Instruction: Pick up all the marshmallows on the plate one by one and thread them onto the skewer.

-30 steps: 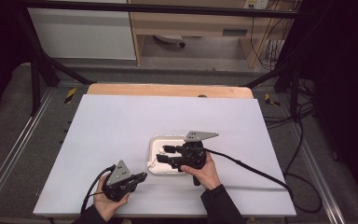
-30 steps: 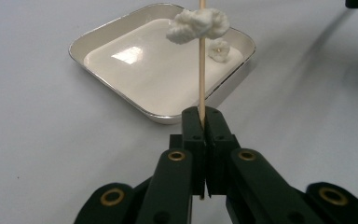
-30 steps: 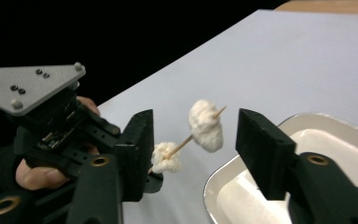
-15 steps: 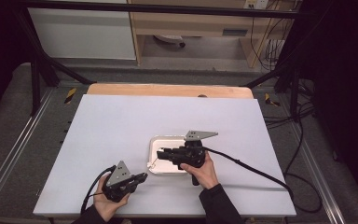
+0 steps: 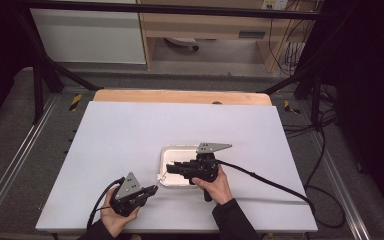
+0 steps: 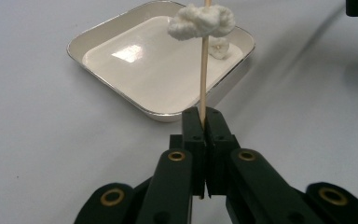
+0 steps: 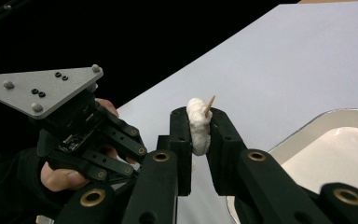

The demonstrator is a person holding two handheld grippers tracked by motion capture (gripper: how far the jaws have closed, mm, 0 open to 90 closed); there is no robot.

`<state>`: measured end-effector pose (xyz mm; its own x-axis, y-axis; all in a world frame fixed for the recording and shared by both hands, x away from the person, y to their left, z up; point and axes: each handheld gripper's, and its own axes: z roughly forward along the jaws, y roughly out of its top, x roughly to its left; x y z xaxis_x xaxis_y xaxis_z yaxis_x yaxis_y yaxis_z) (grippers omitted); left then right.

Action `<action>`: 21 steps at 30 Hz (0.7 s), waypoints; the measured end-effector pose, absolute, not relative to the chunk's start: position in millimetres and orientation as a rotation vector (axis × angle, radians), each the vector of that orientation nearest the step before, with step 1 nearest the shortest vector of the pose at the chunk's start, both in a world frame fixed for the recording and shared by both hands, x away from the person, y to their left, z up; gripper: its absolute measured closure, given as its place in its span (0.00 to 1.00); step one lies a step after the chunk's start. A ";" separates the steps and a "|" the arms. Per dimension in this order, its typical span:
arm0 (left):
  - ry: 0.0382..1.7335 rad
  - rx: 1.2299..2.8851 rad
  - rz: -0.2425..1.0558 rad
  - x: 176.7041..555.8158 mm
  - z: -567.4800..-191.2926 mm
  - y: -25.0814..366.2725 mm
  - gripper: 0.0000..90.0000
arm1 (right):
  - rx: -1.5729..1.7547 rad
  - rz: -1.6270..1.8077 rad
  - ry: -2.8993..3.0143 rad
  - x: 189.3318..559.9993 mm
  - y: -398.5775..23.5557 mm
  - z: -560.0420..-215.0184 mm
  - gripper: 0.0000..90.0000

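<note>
- Skewer [image 6: 204, 70], a thin wooden stick, rises from between the jaws of the left gripper [image 6: 201, 122], which are pressed together on its lower end; in the left gripper view it stands upright in front of the tray.
- Left gripper [image 5: 150, 190] sits at the near left of the white table [image 5: 130, 135] in the high view, held in the person's left hand [image 5: 112, 215], with its grey three-cornered plate on top and its jaws pointing right toward the tray.
- Marshmallow piece [image 6: 201, 22], white and lumpy, is threaded on the skewer near its top in the left gripper view; in the right gripper view the same piece [image 7: 198, 126] has the skewer's pointed tip [image 7: 209, 105] poking out at its upper edge.
- Tray [image 5: 164, 156], a shallow white square dish with a silvery rim, lies on the table just right of the left gripper; in the left gripper view its rim [image 6: 121, 100] is just beyond the jaws, and a second white lump [image 6: 219, 46] lies inside near its far corner.
- Right gripper [image 7: 199, 133] has just been closing its jaws, and they now pinch the marshmallow piece from both sides; the pads touch it.
- Right gripper [image 5: 169, 168] reaches leftward over the tray in the high view, held by the right hand [image 5: 215, 185], its cable [image 5: 280, 185] trailing off to the right across the table.
</note>
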<state>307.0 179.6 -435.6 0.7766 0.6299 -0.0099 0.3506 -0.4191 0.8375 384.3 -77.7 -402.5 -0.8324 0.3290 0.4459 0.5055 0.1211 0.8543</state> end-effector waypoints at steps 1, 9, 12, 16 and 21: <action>0.732 2.048 0.382 307.1 -435.7 179.6 0.99 | -0.841 -1.801 -2.235 383.9 -77.5 -402.7 0.91; 0.706 2.022 0.406 306.2 -428.9 173.6 0.99 | -0.809 -1.695 -2.241 380.1 -68.0 -416.1 0.91; 0.724 2.025 0.383 308.4 -432.2 171.8 0.99 | -0.813 -1.718 -2.245 380.1 -66.9 -418.0 0.90; 0.728 2.015 0.388 308.3 -431.3 173.8 0.99 | -0.820 -1.735 -2.259 378.8 -67.5 -417.2 0.82; 0.745 2.024 0.390 309.1 -433.0 174.2 0.99 | -0.839 -1.738 -2.302 378.2 -69.7 -413.7 0.57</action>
<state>309.1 174.2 -433.0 0.7674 0.6409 -0.0164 0.3516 -0.3992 0.8468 378.2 -69.7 -413.7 -0.8352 0.3466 0.4269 0.5055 0.1785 0.8442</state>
